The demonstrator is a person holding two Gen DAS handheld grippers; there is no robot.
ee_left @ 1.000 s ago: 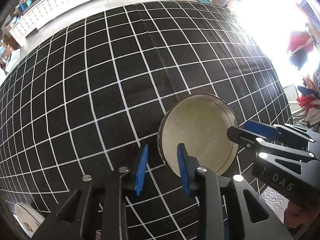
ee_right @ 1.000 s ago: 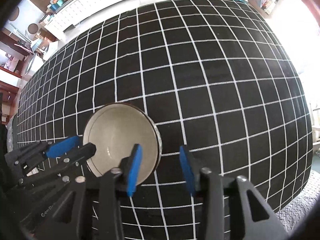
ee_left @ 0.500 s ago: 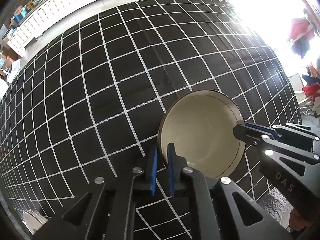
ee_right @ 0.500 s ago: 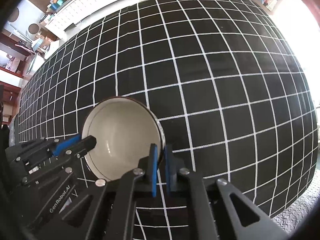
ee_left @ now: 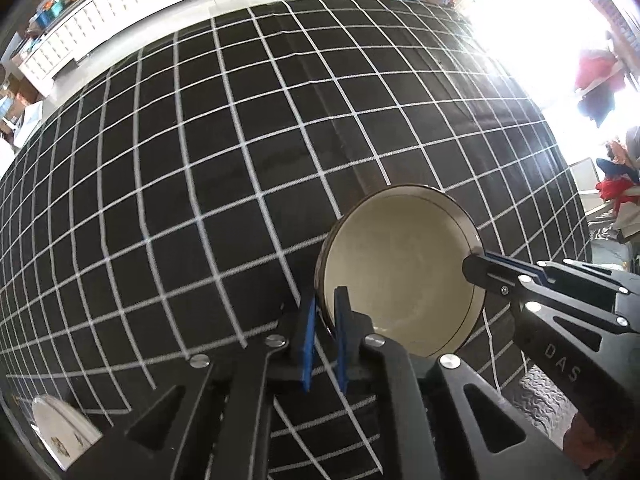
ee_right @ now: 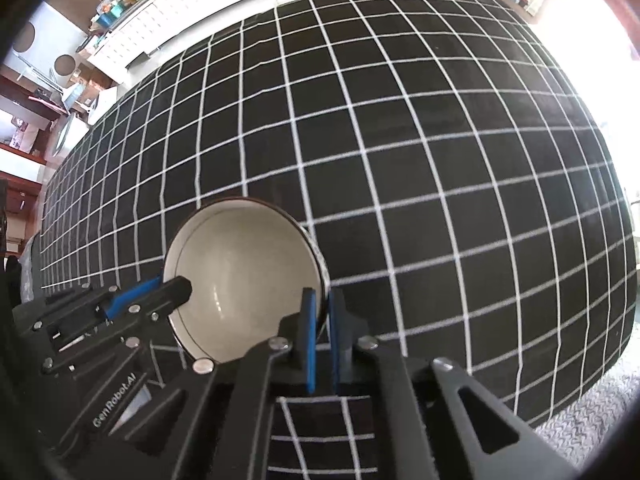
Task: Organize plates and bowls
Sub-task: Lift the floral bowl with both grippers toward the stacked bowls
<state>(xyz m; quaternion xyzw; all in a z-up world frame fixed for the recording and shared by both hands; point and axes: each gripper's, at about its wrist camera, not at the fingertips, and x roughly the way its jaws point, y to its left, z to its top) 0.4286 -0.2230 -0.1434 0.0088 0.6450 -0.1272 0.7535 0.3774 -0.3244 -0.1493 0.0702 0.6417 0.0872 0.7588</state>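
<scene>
2 tongs grip 1 bowl (ee_left: 400, 276) at once, on opposite sides of its rim. In the left wrist view the left tongs (ee_left: 324, 320) sit at lower centre, nearly closed, with the bowl's near-left edge pinched between the blue pads; the right tongs (ee_left: 476, 270) reach in from the right of the frame and clamp the far-right rim. In the right wrist view the right tongs (ee_right: 322, 316) are likewise nearly closed on the rim at lower centre. The bowl sits in the lower middle of both frames, over the black grid-patterned table (ee_left: 200, 160); whether its base touches the cloth or is lifted clear cannot be told.

Judging from these thin edge grips, the risk is a slip: if 1 hand rises faster or pulls outward, the bowl may tilt, twist out of a pad and drop. Squeezing unevenly could also pivot it.

1 plate (ee_left: 60, 436) at the lower left is cut off by the frame edge. The bowl's underside is hidden, and glare washes out the upper right.
</scene>
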